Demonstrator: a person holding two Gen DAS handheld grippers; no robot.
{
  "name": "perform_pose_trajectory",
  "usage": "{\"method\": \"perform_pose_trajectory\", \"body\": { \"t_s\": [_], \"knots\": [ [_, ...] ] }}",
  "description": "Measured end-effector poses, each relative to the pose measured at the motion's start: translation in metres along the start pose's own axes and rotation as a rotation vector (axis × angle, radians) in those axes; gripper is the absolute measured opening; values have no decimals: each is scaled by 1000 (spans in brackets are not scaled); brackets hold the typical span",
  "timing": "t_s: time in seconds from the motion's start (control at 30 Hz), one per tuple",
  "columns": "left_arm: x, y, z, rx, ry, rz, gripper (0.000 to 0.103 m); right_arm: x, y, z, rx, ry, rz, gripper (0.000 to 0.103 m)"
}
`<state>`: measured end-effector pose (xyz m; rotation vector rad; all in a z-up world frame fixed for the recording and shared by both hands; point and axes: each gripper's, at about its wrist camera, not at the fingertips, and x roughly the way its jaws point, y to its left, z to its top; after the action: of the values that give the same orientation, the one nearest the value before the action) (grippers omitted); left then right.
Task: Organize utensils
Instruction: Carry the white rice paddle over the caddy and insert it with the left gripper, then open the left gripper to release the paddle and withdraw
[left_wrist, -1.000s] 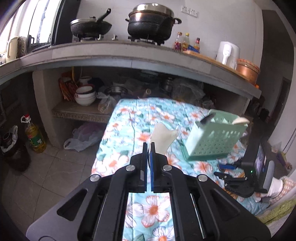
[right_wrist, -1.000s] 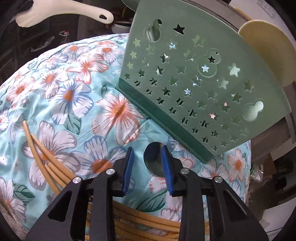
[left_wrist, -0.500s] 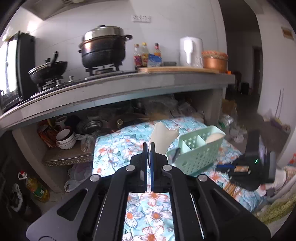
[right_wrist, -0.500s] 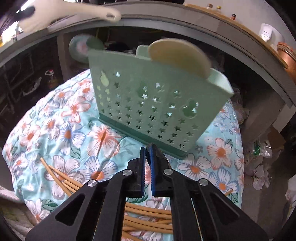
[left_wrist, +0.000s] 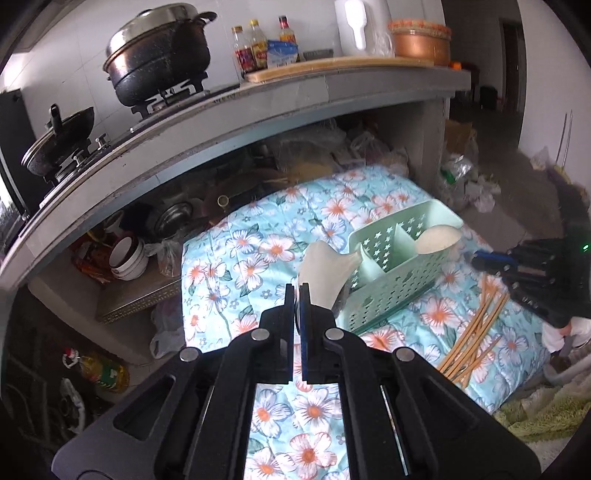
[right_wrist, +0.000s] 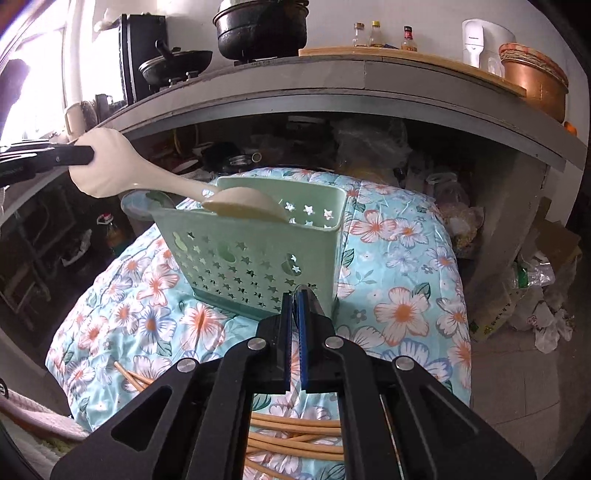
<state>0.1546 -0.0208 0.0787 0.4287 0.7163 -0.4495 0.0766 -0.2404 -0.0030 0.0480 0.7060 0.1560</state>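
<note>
Cramped kitchen, floral-cloth desk (left_wrist: 258, 266) under the stove shelf. Left hand-held gripper (left_wrist: 297, 295) is clamped on a cream rice paddle (right_wrist: 110, 173) over the green caddy (right_wrist: 255, 243). Right hand-held gripper (right_wrist: 295, 306) pinches a metal spoon (right_wrist: 314, 301). Chopsticks (left_wrist: 476, 332) wait on the cloth. Next, I'd guess: drop both in.

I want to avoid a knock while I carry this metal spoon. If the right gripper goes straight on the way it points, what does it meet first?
Probably the near wall of the green utensil basket; the right gripper, shut on the metal spoon, points at its lower part, though depth is unclear.
</note>
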Motion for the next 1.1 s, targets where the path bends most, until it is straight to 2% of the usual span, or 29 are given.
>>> {"method": "perform_pose_trajectory", "body": {
  "t_s": [0.1, 0.33, 0.47, 0.6, 0.63, 0.77, 0.83, 0.97, 1.1],
  "knots": [
    [10, -7, 14, 74, 82, 27, 2, -5, -9, 2, 30, -23, 15, 3],
    [31, -27, 41, 276, 219, 88, 2, -12, -25, 1, 76, -64, 33, 3],
    [41, -33, 50, 329, 270, 106, 3, -16, -34, 2, 100, -81, 46, 3],
    [49, -34, 61, 307, 276, 74, 3, -21, -44, 3, 137, -93, 64, 3],
    [51, -34, 64, 293, 269, 61, 4, -22, -46, 3, 147, -96, 66, 3],
    [56, -30, 72, 203, 200, -19, 23, -29, -58, 6, 187, -102, 80, 3],
    [59, -28, 73, 167, 163, -55, 25, -31, -64, 8, 206, -103, 84, 2],
    [51, -14, 73, 48, 21, -101, 32, -35, -74, 13, 240, -107, 106, 2],
    [32, 14, 58, -153, -135, -148, 37, -42, -80, 22, 260, -125, 116, 2]
  ]
}}
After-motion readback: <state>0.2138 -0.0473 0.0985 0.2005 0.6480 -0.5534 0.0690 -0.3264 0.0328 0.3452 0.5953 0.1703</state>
